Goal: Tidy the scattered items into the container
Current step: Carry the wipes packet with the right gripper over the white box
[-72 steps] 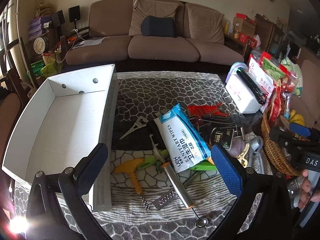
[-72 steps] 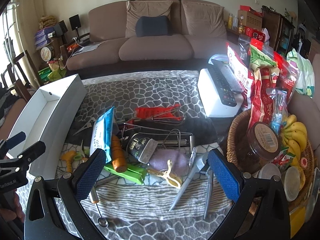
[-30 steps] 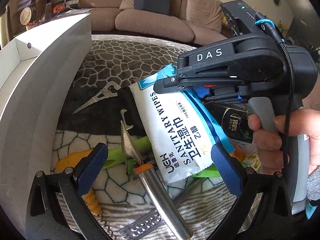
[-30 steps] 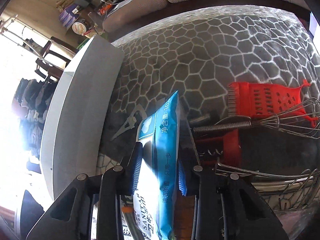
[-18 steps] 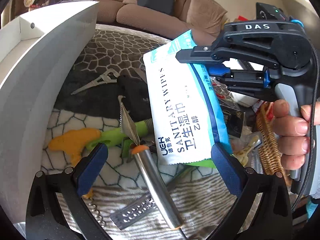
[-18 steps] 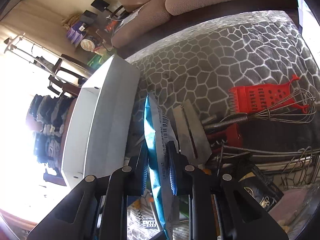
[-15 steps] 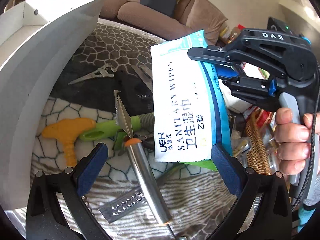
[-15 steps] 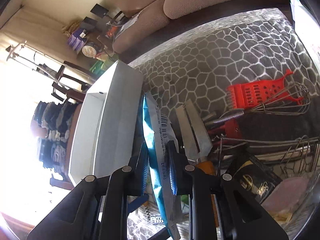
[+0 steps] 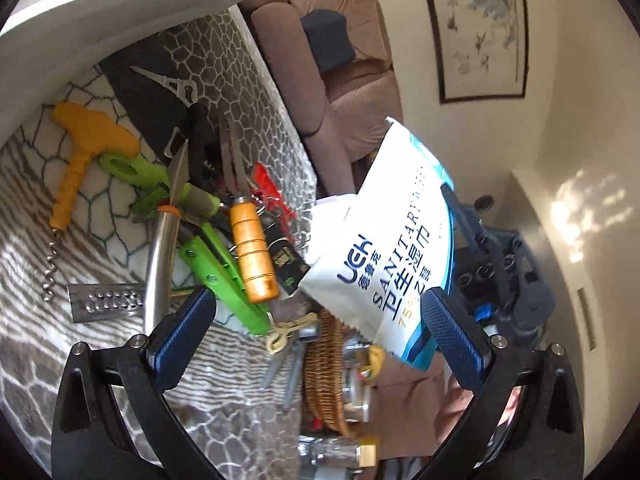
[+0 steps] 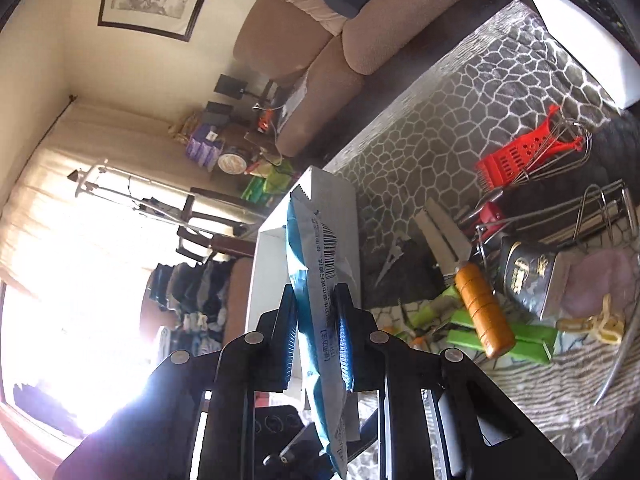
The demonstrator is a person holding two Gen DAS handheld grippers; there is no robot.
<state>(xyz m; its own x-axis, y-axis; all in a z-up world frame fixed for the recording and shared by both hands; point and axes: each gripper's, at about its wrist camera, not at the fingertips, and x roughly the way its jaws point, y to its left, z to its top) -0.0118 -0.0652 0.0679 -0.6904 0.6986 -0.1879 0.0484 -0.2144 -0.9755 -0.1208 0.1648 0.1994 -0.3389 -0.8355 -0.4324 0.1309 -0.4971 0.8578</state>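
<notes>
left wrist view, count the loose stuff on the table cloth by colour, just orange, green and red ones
orange: 2, the corkscrew and the ribbed wooden handle
green: 2, the peeler handle and the flat clip
red: 1, the plastic grater, partly hidden
total: 5
The wipes pack, in the right tongs, is not counted.

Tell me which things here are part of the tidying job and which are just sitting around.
Part of the job:
- wipes pack, held in the right gripper
- white box
- yellow corkscrew
- green tongs
- wooden-handled knife
- red grater

Just lying about:
- wicker basket
- sofa
- framed picture
</notes>
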